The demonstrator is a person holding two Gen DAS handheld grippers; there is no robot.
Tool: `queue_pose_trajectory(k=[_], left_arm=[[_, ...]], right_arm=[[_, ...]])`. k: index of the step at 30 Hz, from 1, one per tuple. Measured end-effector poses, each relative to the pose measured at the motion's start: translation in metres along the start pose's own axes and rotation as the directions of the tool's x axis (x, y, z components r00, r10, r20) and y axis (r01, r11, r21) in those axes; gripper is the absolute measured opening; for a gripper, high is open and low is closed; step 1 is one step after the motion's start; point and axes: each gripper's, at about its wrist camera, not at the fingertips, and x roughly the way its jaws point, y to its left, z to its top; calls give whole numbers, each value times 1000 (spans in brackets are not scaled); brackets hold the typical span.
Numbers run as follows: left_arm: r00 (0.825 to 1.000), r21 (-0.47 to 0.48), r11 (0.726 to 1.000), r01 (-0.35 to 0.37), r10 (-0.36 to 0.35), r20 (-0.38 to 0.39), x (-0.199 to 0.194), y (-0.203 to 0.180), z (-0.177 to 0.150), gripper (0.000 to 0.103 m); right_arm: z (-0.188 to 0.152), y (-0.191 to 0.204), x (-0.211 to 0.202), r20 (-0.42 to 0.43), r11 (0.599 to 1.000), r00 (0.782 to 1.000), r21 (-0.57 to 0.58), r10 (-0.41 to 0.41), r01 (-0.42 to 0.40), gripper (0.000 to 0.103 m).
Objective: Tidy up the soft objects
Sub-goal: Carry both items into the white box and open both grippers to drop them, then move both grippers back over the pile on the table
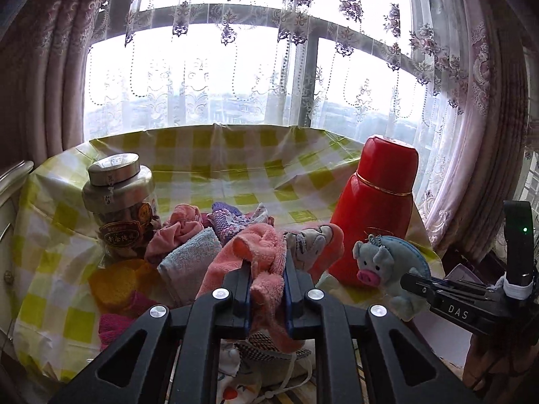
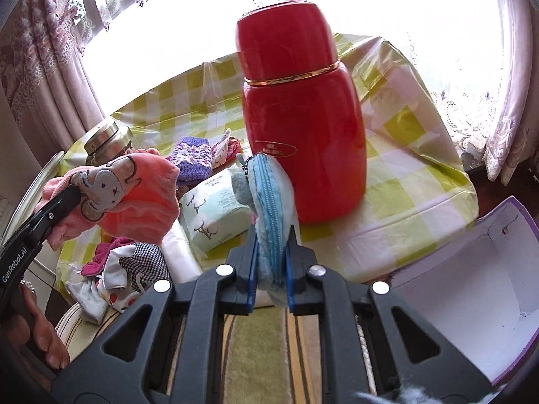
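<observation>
My left gripper (image 1: 267,269) is shut on a pink towel with a grey elephant patch (image 1: 259,252) and holds it above the table; it also shows in the right wrist view (image 2: 134,198). My right gripper (image 2: 273,245) is shut on a blue plush pig pouch (image 2: 269,208), seen at the right of the left wrist view (image 1: 380,262). More soft things lie on the checked tablecloth (image 1: 202,168): a light blue towel (image 1: 192,252), a pink cloth (image 1: 182,229), a purple knitted piece (image 1: 229,219), and patterned cloths (image 2: 124,269) at the table's front edge.
A red flask (image 1: 377,208) stands at the right of the table, close behind the pig pouch. A glass jar with a metal lid (image 1: 121,202) stands at the left. A tissue pack (image 2: 219,212) lies mid-table. An open white box with purple edges (image 2: 471,286) sits low right.
</observation>
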Motion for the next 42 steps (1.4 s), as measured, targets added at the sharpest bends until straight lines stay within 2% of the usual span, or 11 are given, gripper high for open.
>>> queue_pose_trajectory(k=[8,12,16,18,19,20,22,23,26,33,42], left_arm=[[987,64,985,157,-155,-32,-1,-73,0,14],[964,87,962,259,-253,-81,7,-119,-6,14],[928,107,926,362,-349,-128,13,-167,-10,15],[893,96,893,440,-423,-154,16,-188,-13,21],[874,91,877,472,-452,-177,19,-199,-14,35],[866,94,869,485,-463,-190,19,-208,-14,54],[867,112,866,486,-463,-183,16,-221,-17,70],[867,119,865,488,-464,-180,13,-225,-19,72],[865,127,863,489,-460,-201,13,-229,-25,72],[879,104,884,456,-429,-207,7,-208,-30,72],[929,-4,946,325,-320,-186,-1,-132,-34,72]], right_arm=[[-14,-78,-48,16,990,994,92,-112,110,16],[-24,-124,-69,4,972,982,139,-190,187,16],[-32,-162,-85,-6,949,966,182,-259,256,18],[-34,-177,-93,-5,931,950,199,-312,307,20],[-35,-182,-96,-8,922,942,205,-335,329,20],[-35,-189,-99,-7,915,937,215,-349,342,22],[-35,-200,-105,-1,902,929,240,-369,359,27],[-35,-203,-108,5,900,928,246,-373,361,29],[-34,-208,-111,19,898,926,253,-377,361,36],[-32,-190,-105,29,930,950,217,-310,297,45],[-24,-128,-86,13,980,984,84,-180,178,55]])
